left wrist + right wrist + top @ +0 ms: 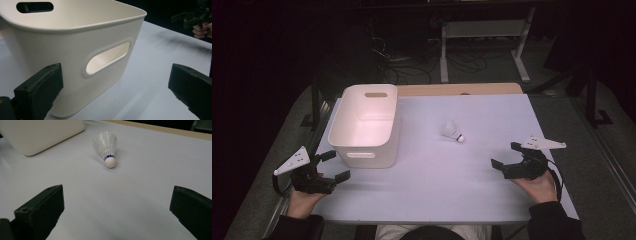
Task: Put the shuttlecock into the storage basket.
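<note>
My right gripper (508,159) rests with jaws spread and empty. At its 11 o'clock, well apart, the white feathered shuttlecock (107,148) lies on its side: very light and fragile. I should grip the stiff rounded cork (110,162), not the feathers.

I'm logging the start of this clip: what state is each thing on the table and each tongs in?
White plastic bin with handle slots: upright, open top, nothing visible inside.
White feather shuttlecock with blue band: lying on its side on the table, cork toward the person, untouched.
Left tongs: jaws open, empty, facing the bin.
Right tongs: jaws open, empty, aimed at the shuttlecock.
</note>
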`<action>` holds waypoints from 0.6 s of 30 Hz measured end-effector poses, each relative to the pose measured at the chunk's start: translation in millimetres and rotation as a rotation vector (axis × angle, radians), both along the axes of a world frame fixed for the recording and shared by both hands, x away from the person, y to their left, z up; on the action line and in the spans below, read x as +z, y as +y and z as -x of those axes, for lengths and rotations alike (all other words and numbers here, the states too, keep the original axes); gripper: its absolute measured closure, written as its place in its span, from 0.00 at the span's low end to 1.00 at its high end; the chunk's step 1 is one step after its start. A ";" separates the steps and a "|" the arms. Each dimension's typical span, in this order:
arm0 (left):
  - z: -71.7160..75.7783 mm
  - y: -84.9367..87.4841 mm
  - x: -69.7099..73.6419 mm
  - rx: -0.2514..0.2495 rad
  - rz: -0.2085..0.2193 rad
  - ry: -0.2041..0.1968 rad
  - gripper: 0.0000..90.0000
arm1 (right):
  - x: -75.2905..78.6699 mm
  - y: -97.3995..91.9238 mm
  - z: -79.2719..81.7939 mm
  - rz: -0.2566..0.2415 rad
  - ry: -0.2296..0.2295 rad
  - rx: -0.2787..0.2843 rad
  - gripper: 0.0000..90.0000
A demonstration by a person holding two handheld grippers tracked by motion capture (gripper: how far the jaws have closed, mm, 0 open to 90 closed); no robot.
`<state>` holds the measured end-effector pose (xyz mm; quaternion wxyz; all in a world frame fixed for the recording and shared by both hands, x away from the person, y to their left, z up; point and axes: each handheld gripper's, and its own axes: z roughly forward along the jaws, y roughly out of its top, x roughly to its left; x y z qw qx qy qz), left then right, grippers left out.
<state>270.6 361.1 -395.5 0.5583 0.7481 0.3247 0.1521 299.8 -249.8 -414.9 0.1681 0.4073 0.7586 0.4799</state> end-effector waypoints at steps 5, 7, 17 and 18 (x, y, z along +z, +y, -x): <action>0.1 -0.1 0.0 0.001 0.000 0.000 0.00 | 0.2 0.0 0.6 -0.003 -0.002 0.001 0.00; 0.1 0.2 0.0 0.003 0.000 0.000 0.00 | 0.0 0.3 0.5 -0.001 0.001 0.003 0.00; 0.4 0.1 0.0 -0.003 0.001 0.000 0.00 | -0.1 1.4 0.7 0.001 0.007 0.014 0.00; 0.4 0.0 0.0 -0.004 0.001 0.000 0.00 | -0.1 1.7 0.7 0.003 0.009 0.016 0.00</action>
